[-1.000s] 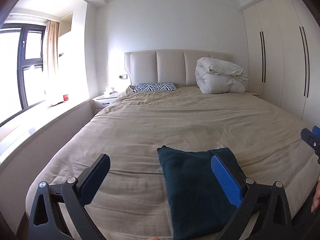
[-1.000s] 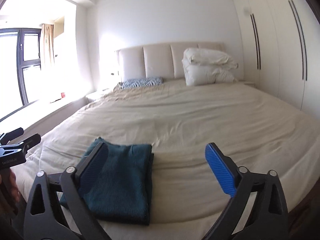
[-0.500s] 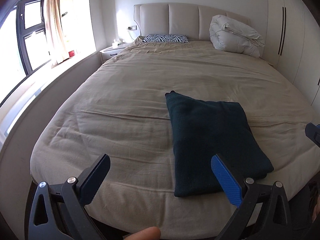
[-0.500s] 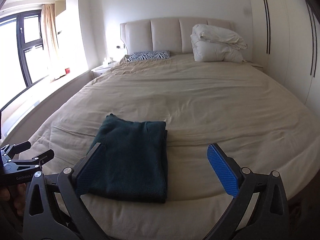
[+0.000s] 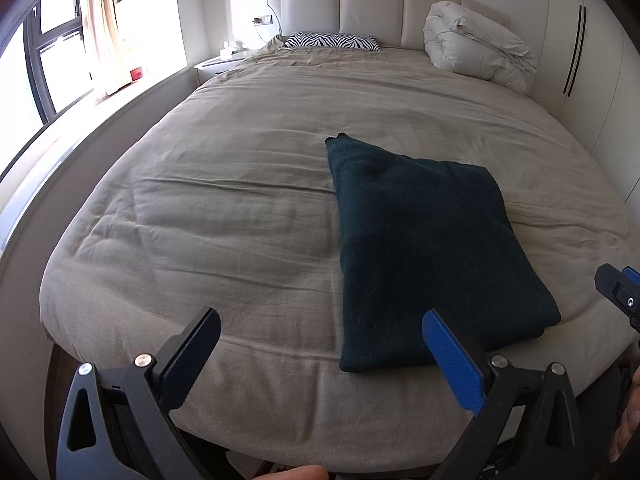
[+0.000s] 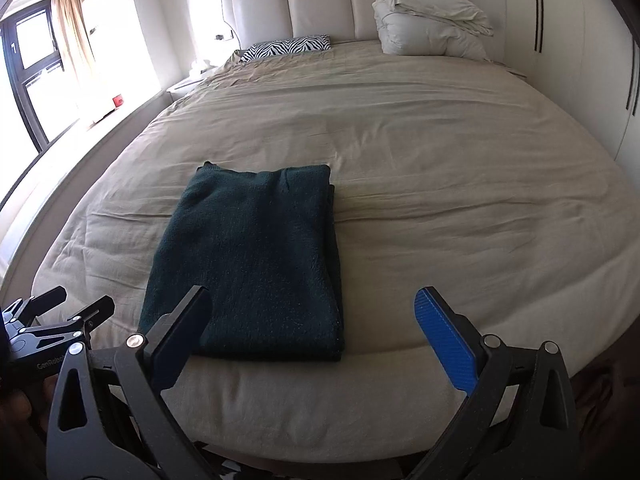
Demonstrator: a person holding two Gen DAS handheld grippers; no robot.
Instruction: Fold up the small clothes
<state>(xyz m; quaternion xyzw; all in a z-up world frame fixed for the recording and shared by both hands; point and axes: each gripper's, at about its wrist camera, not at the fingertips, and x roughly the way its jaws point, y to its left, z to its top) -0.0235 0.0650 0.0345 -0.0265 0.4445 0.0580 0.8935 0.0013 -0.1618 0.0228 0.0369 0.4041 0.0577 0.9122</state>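
Note:
A dark green knitted garment (image 5: 424, 248) lies folded into a rectangle near the foot of the bed (image 5: 248, 208). My left gripper (image 5: 320, 330) hovers open above the bed's foot edge, to the garment's near left, holding nothing. In the right wrist view the same garment (image 6: 256, 256) lies flat just ahead. My right gripper (image 6: 312, 312) is open and empty, its left finger over the garment's near edge. The left gripper (image 6: 76, 312) shows at the lower left of that view, and the right gripper's tip (image 5: 618, 294) at the right edge of the left wrist view.
A beige sheet covers the bed. A zebra-print pillow (image 5: 332, 41) and a bundled white duvet (image 5: 476, 46) lie at the headboard. A window ledge (image 5: 80, 120) runs along the left, wardrobe doors (image 5: 592, 60) along the right, a nightstand (image 5: 220, 63) at the far left.
Both grippers have risen and tilted downward, so the folded garment now shows from above. Both stayed open; the garment has not moved.

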